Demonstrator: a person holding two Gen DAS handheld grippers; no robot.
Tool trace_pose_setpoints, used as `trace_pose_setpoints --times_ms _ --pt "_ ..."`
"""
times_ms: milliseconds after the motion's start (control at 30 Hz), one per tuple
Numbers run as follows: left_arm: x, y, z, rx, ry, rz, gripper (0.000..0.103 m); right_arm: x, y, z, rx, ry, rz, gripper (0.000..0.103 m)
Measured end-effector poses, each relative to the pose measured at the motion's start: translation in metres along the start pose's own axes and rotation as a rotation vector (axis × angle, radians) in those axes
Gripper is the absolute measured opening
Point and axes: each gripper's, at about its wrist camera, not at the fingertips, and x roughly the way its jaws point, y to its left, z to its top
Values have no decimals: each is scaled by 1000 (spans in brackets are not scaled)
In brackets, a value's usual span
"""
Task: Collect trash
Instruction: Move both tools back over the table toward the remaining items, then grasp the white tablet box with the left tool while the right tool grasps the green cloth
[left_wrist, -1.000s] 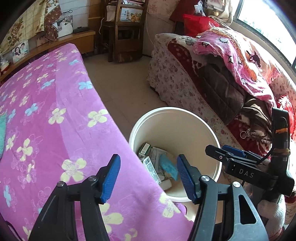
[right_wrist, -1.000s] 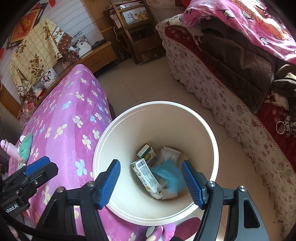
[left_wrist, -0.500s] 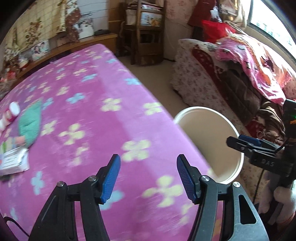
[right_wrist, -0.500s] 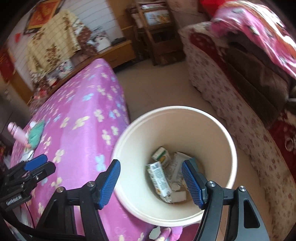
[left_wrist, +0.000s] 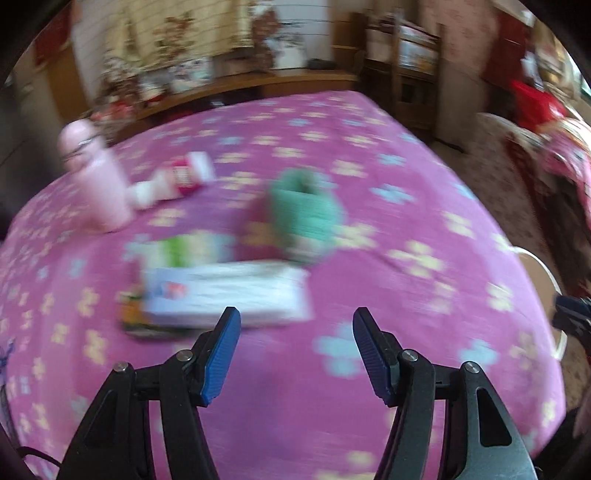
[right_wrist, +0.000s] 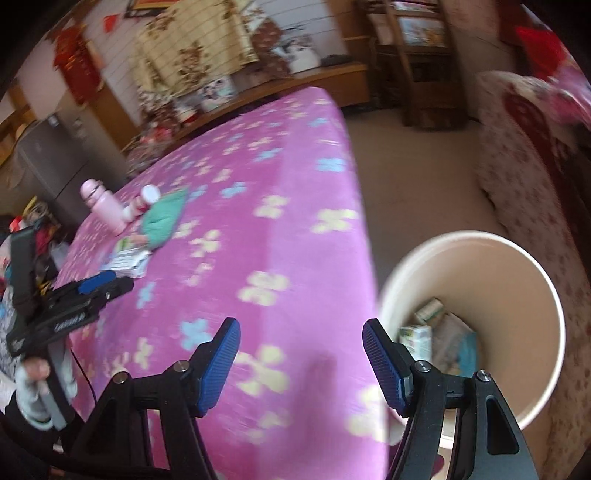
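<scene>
Both views are blurred by motion. My left gripper (left_wrist: 295, 347) is open and empty above the pink flowered tablecloth (left_wrist: 406, 236), just short of a flat white packet (left_wrist: 225, 291). A green-and-white carton (left_wrist: 184, 251) lies behind the packet. My right gripper (right_wrist: 301, 354) is open and empty over the table's right edge, beside the cream bucket (right_wrist: 498, 273). Cartons and wrappers (right_wrist: 436, 336) lie in the bucket's bottom. In the right wrist view the left gripper (right_wrist: 114, 282) hovers near the white packet (right_wrist: 127, 260), with a hand (right_wrist: 33, 376) on its grip.
A pink bottle (left_wrist: 94, 184), a lying red-and-white bottle (left_wrist: 177, 177) and a green cloth (left_wrist: 304, 206) sit on the table's far part. A flowered sofa (right_wrist: 524, 155) stands right of the bucket, with bare floor (right_wrist: 417, 166) between. Wooden shelves line the back wall.
Both grippers swung left, away from the bucket and over the table. The left wrist view now faces the litter on the cloth, and the bucket has slid to the right of both views.
</scene>
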Motion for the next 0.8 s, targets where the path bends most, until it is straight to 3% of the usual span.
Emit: trace_pose_setpoints --times_ms 200,300,400,533,800 --pt "38 83 33 -93 35 169 64 22 49 9 -58 30 62 72" --pt "59 105 41 -133 65 191 64 33 71 11 -87 48 81 72" --pt "72 108 37 -103 104 192 64 44 90 12 -124 70 89 72" --pt "63 100 16 -33 137 151 64 55 105 13 -159 86 96 72" --pt "19 56 -36 75 166 -60 64 66 105 14 -137 99 108 72"
